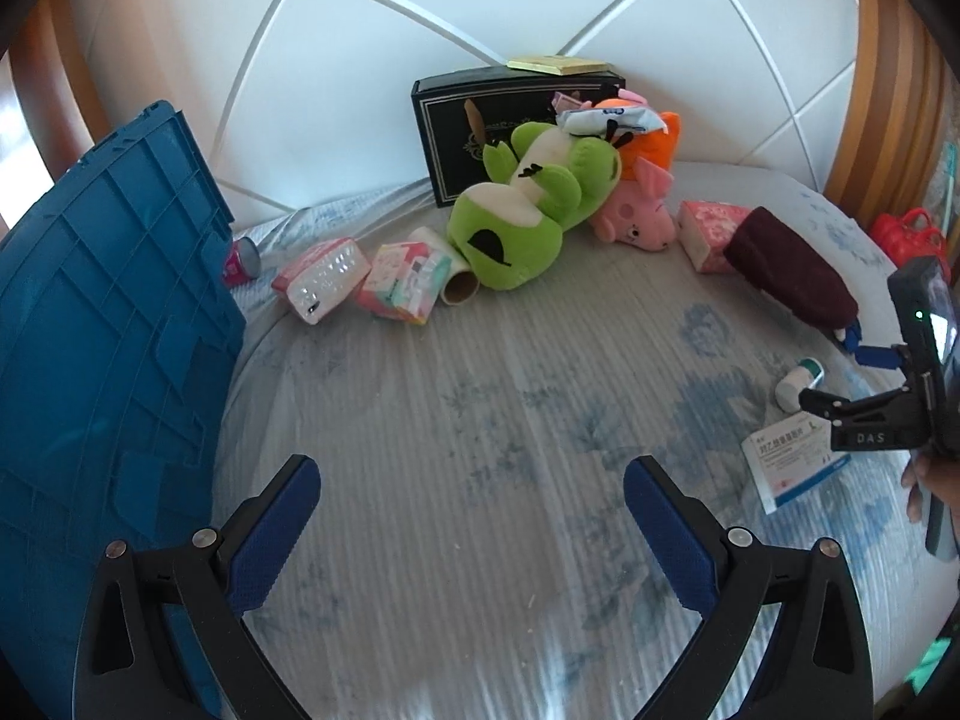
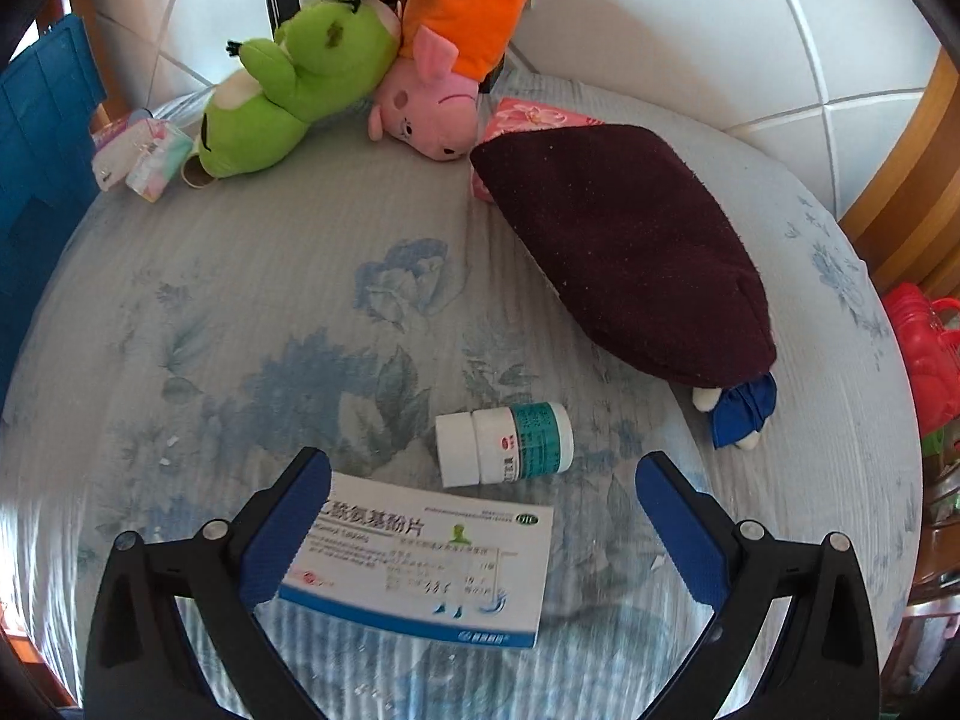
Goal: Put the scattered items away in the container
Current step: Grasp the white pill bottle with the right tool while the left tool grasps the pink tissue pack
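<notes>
A blue plastic crate [image 1: 102, 360] stands at the left of the bed. Scattered on the floral sheet are a green plush [image 1: 516, 210], a pink pig plush [image 1: 642, 216], tissue packs [image 1: 324, 276], a dark red pouch [image 2: 630, 252], a white pill bottle [image 2: 504, 444] and a white medicine box [image 2: 432, 570]. My left gripper [image 1: 474, 516] is open and empty over bare sheet beside the crate. My right gripper [image 2: 480, 516] is open and low over the medicine box, its fingers either side of it; it also shows in the left wrist view [image 1: 840, 378].
A black box [image 1: 474, 132] leans on the white padded headboard [image 1: 420, 30] behind the plush toys. A cardboard tube [image 1: 456, 282] and a small can [image 1: 243, 261] lie near the tissue packs. A red basket [image 2: 924, 348] stands off the bed's right edge.
</notes>
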Demonstrator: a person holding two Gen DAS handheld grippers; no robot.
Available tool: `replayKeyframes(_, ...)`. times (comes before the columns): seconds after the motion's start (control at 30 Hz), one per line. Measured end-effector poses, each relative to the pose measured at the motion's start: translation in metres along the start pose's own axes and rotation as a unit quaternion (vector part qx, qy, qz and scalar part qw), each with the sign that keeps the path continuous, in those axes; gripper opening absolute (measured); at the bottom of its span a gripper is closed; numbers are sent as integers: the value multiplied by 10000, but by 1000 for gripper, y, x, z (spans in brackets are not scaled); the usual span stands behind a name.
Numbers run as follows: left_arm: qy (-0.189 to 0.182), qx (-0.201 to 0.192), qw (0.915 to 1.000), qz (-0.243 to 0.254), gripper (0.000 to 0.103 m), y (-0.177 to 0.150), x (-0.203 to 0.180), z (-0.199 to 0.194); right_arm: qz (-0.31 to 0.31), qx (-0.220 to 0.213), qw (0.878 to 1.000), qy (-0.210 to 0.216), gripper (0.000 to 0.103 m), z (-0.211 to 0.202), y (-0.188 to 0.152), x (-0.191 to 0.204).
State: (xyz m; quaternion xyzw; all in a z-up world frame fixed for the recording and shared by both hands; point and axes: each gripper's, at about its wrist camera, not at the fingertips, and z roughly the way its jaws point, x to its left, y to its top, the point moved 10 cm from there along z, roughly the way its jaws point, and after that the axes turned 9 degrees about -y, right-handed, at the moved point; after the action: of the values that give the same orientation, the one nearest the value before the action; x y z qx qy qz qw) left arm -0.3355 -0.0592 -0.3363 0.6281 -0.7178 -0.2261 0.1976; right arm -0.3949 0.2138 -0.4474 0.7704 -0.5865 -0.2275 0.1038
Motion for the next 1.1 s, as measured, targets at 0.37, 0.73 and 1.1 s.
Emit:
replayKeyframes(0.37, 128, 127, 9996, -204, 103, -10, 5, 13, -280, 276, 9992, 62, 59, 31, -11, -6)
replayKeyframes(0.73, 718, -387, 9967, -23, 103, 42, 51, 65, 97, -24, 9995, 295, 58, -18, -12, -10)
replayKeyframes(1.1, 1089, -282, 9911, 709, 103, 89, 83, 194, 501, -191, 9973, 495, 58, -65, -15, -1)
